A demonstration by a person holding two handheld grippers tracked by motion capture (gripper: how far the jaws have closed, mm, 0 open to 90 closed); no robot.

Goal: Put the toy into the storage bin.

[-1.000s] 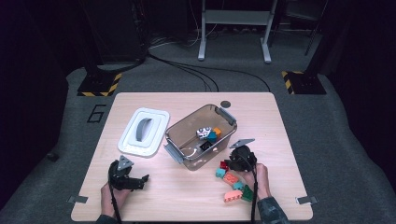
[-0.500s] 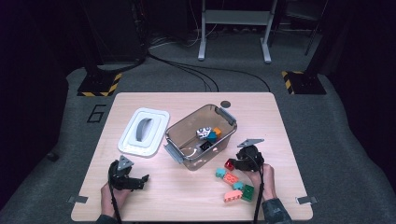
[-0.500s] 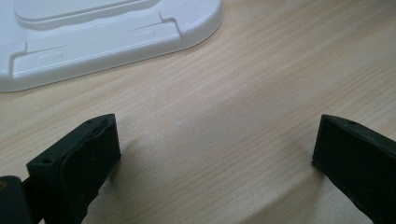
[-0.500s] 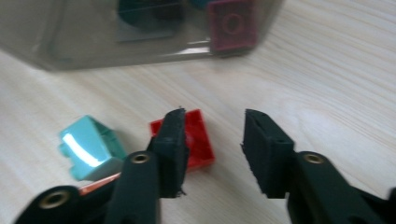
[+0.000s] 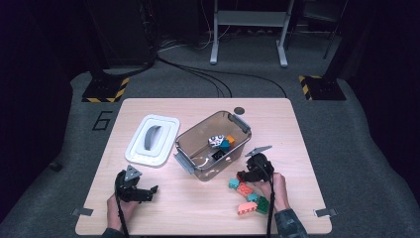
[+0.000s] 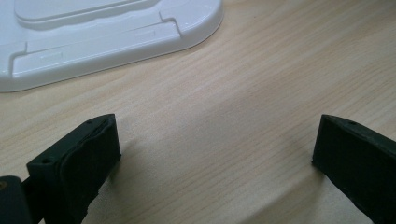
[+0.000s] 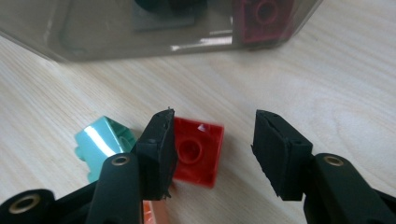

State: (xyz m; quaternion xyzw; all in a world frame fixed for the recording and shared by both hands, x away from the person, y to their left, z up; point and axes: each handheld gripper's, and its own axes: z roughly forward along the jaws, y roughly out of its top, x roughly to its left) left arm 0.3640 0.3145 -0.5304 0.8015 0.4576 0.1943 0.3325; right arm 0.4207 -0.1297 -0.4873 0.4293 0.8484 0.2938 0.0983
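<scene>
Bricks lie loose on the table (image 5: 198,213) in front of the clear bin (image 5: 198,148), and the right gripper (image 7: 212,154) hangs over one of them. Its jaws have just been opening and now stand partly apart: the red brick (image 7: 198,151) lies flat between them, against the left jaw, with a clear gap to the right jaw, so nothing is clamped. A mint brick (image 7: 100,144) sits just beside the red one, outside the left jaw, and the bin wall rises close ahead, with a dark red brick (image 7: 264,18) seen through it. From the high view the right gripper (image 5: 253,171) stands at the bin's near right corner, above a small heap of bricks. The left gripper (image 6: 215,158) rests well apart, jaws wide over bare wood, holding nothing, near the white lid (image 6: 93,42).
</scene>
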